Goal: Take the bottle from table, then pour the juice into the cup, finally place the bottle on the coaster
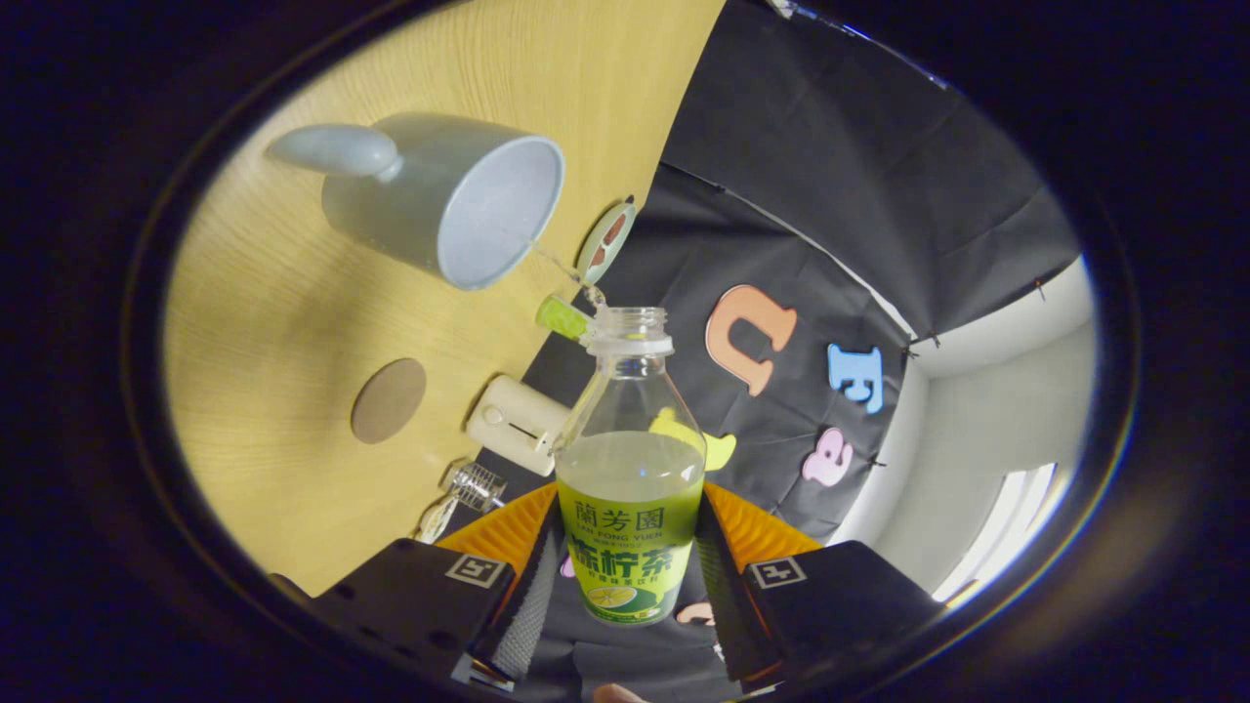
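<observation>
My gripper (630, 576) is shut on a clear plastic bottle (632, 469) with a green and yellow label, both fingers pressing its lower body. The bottle has no cap and holds pale juice to about half its height. The whole view is rolled, so the wooden table (293, 322) stands steeply to the left. A thin stream of juice (562, 264) runs from the bottle's mouth to the rim of a pale blue-grey cup (459, 200) with a handle, beyond the fingers. A round brown coaster (389, 400) lies on the table, nearer than the cup.
A green bottle cap (561, 317) lies by the table's edge just beside the bottle's mouth. A white boxy device (518, 423) and a clear glass item (467, 493) sit along that edge. A small round patterned object (605, 239) rests near the cup.
</observation>
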Motion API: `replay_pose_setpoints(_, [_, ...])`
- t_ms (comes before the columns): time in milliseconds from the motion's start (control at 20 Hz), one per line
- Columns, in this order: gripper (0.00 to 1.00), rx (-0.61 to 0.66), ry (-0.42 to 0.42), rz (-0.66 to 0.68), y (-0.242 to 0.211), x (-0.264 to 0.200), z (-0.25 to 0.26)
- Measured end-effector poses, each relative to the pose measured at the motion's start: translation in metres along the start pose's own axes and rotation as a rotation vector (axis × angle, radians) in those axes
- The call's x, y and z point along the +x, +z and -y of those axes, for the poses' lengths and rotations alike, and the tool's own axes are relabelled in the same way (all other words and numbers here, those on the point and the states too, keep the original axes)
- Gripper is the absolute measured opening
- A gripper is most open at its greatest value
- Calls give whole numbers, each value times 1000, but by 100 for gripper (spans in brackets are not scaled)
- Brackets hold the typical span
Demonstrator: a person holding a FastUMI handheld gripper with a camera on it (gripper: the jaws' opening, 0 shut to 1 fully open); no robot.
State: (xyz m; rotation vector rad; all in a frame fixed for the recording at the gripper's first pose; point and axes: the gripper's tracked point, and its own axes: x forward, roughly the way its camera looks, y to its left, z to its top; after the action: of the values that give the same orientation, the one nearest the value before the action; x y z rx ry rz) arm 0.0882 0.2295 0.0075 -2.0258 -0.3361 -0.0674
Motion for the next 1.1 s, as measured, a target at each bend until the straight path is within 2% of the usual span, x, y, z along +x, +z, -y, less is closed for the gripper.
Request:
replay_pose_setpoints(850, [76,-1,-14,1,4,2,4])
replay_pose_setpoints(1100, [76,75,-18,-9,-1,5,6])
